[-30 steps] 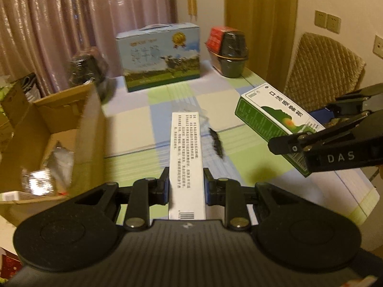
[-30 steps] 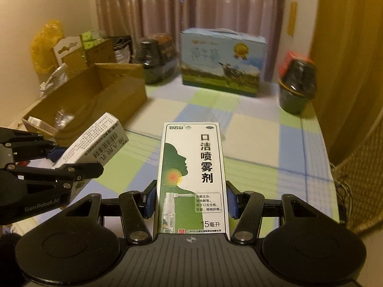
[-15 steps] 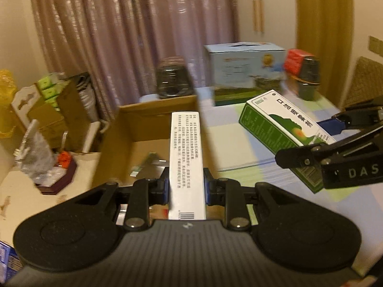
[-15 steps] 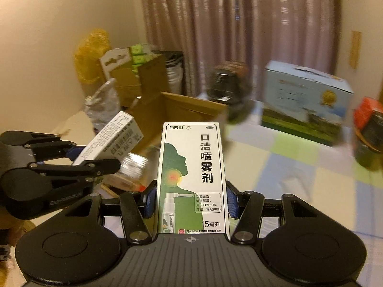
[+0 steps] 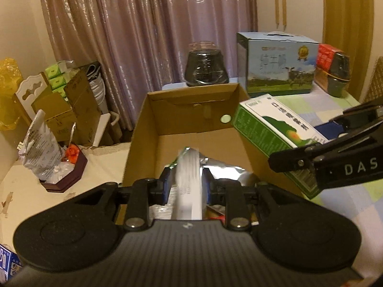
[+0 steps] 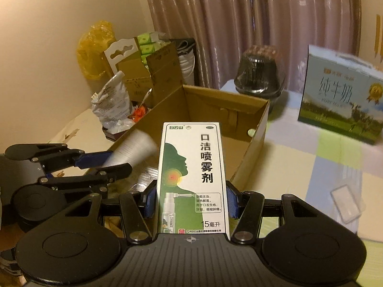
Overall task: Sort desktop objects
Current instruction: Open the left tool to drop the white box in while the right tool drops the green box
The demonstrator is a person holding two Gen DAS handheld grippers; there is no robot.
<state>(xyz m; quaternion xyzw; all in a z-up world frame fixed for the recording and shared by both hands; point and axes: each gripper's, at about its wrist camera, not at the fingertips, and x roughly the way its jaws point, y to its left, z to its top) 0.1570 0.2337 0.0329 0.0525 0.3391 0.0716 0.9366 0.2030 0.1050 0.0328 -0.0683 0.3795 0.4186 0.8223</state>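
Checked tablecloth (image 6: 323,162) in pale green, blue and cream, with a pinkish curtain (image 5: 143,35) behind; dim warm light. Nearest to me, my right gripper (image 6: 191,197) is clamped on the green-and-white spray box (image 6: 191,179), blue pads pressed against both long sides, printed face up and pointing away from me toward the near right corner of the cardboard box (image 6: 253,148). My left gripper (image 5: 186,187) has its pads spread a little wider than the white box (image 5: 188,181) between them; that box is motion-blurred, so I cannot tell whether it is gripped or loose. It sits over the open cardboard box (image 5: 148,129), just above a crumpled foil packet (image 5: 225,169) lying inside. In the left wrist view the spray box (image 5: 270,131) hangs at the right, over the carton's right wall. Farther back on the table: a dark domed container (image 5: 205,69), a blue milk carton case (image 5: 275,71), and a red-and-dark container (image 5: 332,71) at far right. Off to the far left, stacked brown boxes (image 6: 153,71) and a yellow bag (image 6: 95,47).
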